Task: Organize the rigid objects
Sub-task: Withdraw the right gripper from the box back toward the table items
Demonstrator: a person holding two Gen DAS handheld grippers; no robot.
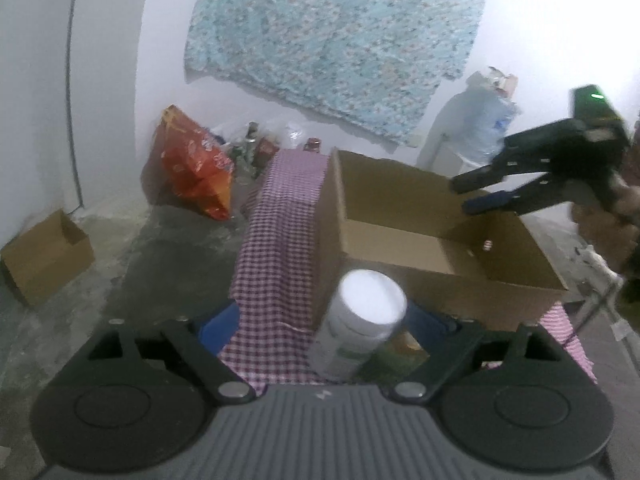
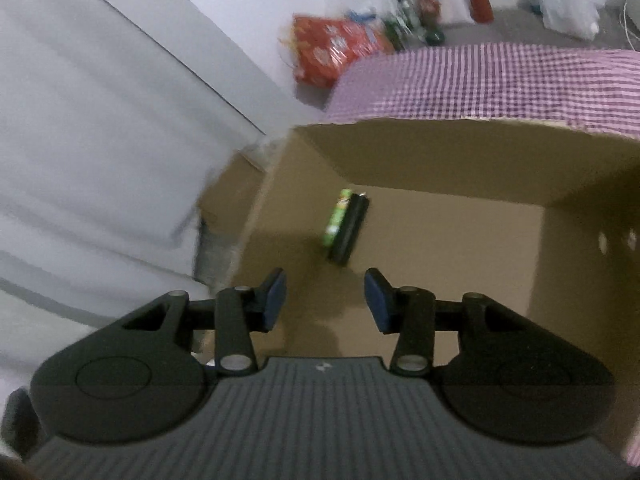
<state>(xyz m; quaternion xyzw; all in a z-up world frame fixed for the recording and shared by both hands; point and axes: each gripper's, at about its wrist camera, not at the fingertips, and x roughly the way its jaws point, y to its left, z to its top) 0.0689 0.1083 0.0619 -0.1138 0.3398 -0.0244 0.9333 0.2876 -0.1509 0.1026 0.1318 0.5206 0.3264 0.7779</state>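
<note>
A white-lidded bottle with a green label (image 1: 360, 320) stands slightly tilted on the checkered tablecloth (image 1: 276, 240), just in front of an open cardboard box (image 1: 384, 200). My left gripper (image 1: 326, 318) is open around the bottle, and bare cloth shows between its left pad (image 1: 220, 320) and the bottle. My right gripper (image 2: 326, 300) hangs open over the box (image 2: 440, 160) with nothing between its fingers. From the left wrist it appears as the right gripper (image 1: 464, 196) above the box's far right side. A small green and black object (image 2: 346, 226) lies on the box floor.
An orange bag (image 1: 196, 168) and several bottles (image 1: 256, 148) sit on the floor by the wall. A small cardboard box (image 1: 44, 256) lies on the floor at the left. A clear plastic bag (image 1: 480, 120) stands at the back right. A person's hand (image 1: 624, 200) holds the right gripper.
</note>
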